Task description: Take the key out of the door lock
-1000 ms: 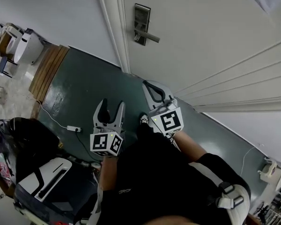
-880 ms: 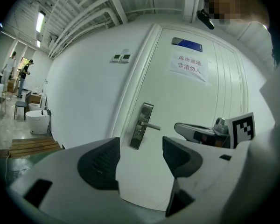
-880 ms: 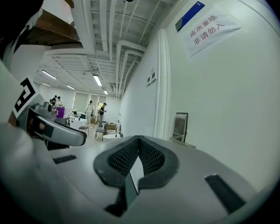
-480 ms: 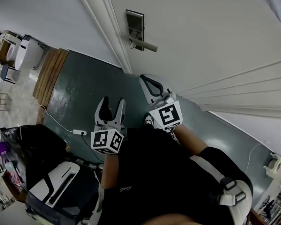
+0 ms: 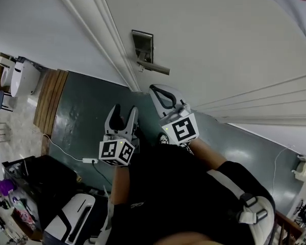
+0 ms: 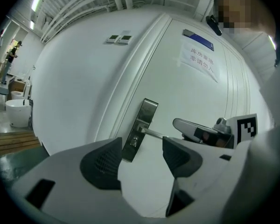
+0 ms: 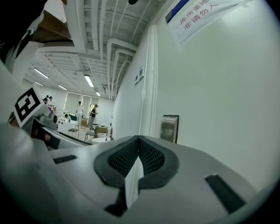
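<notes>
The white door [image 5: 229, 50] carries a steel lock plate [image 5: 142, 46] with a lever handle [image 5: 157, 68]. In the left gripper view a small part [image 6: 133, 141] sits at the keyhole low on the lock plate [image 6: 141, 127]; I cannot tell whether it is a key. My left gripper [image 5: 125, 111] is open and empty, below and left of the lock. My right gripper [image 5: 155, 90] is shut with nothing between its pads, just under the lever. In the right gripper view the right gripper [image 7: 139, 155] has its pads pressed together, with the lock plate [image 7: 169, 127] beyond them.
A paper sign [image 6: 198, 59] is stuck high on the door. The door frame [image 5: 99, 34] runs left of the lock. On the dark green floor lie a cable with a power strip [image 5: 87, 160], wooden boards [image 5: 48, 98] and white toilets [image 5: 20, 78]. Distant people [image 7: 79, 110] stand in the hall.
Both grippers have risen closer to the lock, and the right one now sits just under the lever. The head view has tilted up along the door. Neither gripper's state has changed.
</notes>
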Demonstrator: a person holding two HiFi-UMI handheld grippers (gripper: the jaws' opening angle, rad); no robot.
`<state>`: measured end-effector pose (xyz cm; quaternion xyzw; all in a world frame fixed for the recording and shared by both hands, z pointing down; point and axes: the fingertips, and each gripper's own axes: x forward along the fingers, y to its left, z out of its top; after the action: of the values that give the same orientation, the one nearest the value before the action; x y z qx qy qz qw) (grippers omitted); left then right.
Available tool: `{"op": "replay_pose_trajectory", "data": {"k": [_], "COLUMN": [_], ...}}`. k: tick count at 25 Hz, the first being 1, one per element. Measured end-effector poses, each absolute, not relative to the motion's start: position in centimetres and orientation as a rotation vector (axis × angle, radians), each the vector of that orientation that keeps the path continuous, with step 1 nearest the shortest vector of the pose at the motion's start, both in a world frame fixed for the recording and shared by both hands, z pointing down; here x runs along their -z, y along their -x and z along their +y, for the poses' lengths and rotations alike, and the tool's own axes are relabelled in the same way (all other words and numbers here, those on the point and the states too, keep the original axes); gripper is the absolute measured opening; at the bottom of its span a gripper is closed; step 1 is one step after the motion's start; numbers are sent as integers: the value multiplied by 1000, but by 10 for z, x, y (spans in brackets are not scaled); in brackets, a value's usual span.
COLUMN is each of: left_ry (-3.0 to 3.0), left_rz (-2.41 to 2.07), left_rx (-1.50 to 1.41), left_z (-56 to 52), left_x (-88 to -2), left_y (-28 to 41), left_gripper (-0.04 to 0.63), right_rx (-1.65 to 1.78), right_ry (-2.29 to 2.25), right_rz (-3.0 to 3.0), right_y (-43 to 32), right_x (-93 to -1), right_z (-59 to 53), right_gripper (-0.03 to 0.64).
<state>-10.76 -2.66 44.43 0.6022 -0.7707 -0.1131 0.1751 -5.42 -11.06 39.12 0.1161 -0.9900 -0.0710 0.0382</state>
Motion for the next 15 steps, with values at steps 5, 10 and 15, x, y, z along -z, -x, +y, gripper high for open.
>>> {"op": "replay_pose_trajectory", "data": {"k": [5, 10, 15], "left_ry": [-1801, -1868, -1933], "left_rz": [-2065, -1967, -1825], "left_rx": [342, 343, 320], "left_z": [-56, -83, -101], "left_x": [-443, -451, -467], "left_y": [138, 166, 179], "left_gripper": [272, 272, 272], "right_rx": [232, 202, 131], "right_ry": [-462, -563, -692], "right_rz": [-3021, -2972, -2940], "right_y": [82, 105, 116], "right_x": [-385, -396, -405], "right_z": [-127, -141, -149], "right_gripper": [9, 9, 9]}}
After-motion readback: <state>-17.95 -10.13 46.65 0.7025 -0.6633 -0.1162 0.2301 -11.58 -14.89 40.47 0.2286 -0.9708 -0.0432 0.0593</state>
